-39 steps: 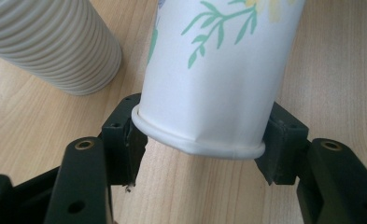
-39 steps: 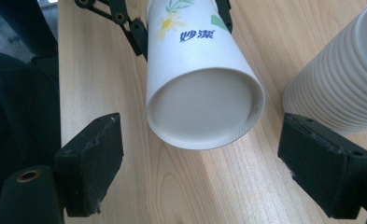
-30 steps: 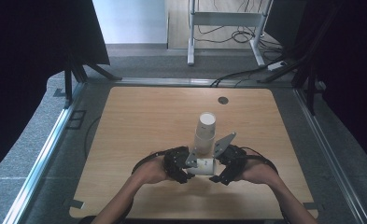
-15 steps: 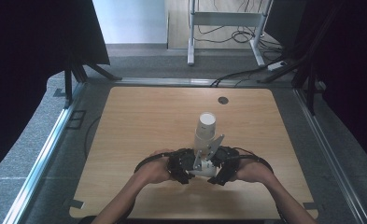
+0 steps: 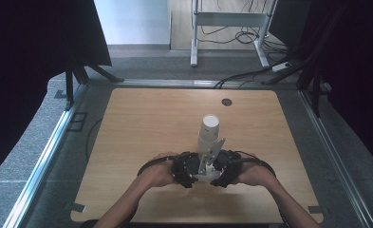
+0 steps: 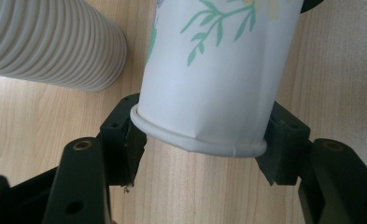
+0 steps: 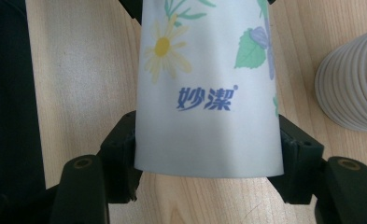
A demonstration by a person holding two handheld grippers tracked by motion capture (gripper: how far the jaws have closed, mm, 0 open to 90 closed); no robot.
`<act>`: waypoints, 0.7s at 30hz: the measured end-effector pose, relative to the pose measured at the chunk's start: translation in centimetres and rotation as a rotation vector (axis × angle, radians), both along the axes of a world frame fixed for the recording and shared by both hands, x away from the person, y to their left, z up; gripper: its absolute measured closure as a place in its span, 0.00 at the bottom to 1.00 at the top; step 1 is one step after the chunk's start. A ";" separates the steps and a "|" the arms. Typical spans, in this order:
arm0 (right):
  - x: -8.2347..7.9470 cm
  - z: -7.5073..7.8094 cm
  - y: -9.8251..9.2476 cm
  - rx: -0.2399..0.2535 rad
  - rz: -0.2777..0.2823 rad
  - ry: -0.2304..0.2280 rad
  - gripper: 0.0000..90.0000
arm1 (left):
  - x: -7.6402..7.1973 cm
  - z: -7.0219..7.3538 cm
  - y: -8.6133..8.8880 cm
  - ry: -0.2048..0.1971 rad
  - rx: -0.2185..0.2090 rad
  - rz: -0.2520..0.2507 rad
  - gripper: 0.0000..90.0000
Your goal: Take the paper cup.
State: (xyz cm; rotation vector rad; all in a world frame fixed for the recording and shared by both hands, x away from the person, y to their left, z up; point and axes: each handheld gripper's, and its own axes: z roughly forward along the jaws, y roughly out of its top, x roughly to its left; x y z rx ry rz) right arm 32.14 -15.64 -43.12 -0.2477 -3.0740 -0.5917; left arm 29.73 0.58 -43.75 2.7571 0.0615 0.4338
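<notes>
Counter (image 5: pixel 141 128): wood top, bare apart from the work near its front edge.

Cup stack (image 5: pixel 208 135): white ribbed paper cups, nested, standing upright just behind both grippers. Position unchanged vs 1.0 s ago.

Flowered cup (image 6: pixel 209 79): single paper cup, floral print w/ blue logo, lying tilted in front of the stack base, apart from it, held between the two grippers.

Left gripper (image 6: pixel 200 149): fingers clamped across the cup's rolled rim, which is slightly squashed. Right gripper (image 7: pixel 208 158): fingers clenched on the cup's opposite, base end.

Change: 1.0 s ago the two grippers stood a little apart either side of the stack base; now they've closed in toward each other in front of it, cup pinched from both ends.

Judgement: one cup appears separated from the stack & under two-point control. Next step prob. release by one side to reorient or set down. Risk: rim crush if left grip tightens.
</notes>
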 end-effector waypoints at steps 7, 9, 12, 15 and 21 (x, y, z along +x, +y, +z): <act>-0.1 -0.1 0.0 -0.013 -0.002 0.008 0.41 | -0.1 -0.2 -0.1 0.018 -0.022 -0.003 0.41; -0.2 -0.1 -0.1 -0.006 -0.006 0.008 0.41 | 0.0 -0.1 -0.1 0.019 -0.011 -0.017 0.38; -0.3 0.1 -0.3 0.005 -0.013 0.013 0.41 | 0.0 -0.1 0.1 0.042 -0.050 -0.006 0.32; -0.3 0.3 -0.6 0.024 -0.009 0.013 0.41 | 0.2 0.0 0.4 0.077 -0.121 0.015 0.26; -0.3 0.8 -1.2 0.079 0.016 -0.011 0.41 | 1.0 1.0 1.4 0.147 -0.201 0.007 0.17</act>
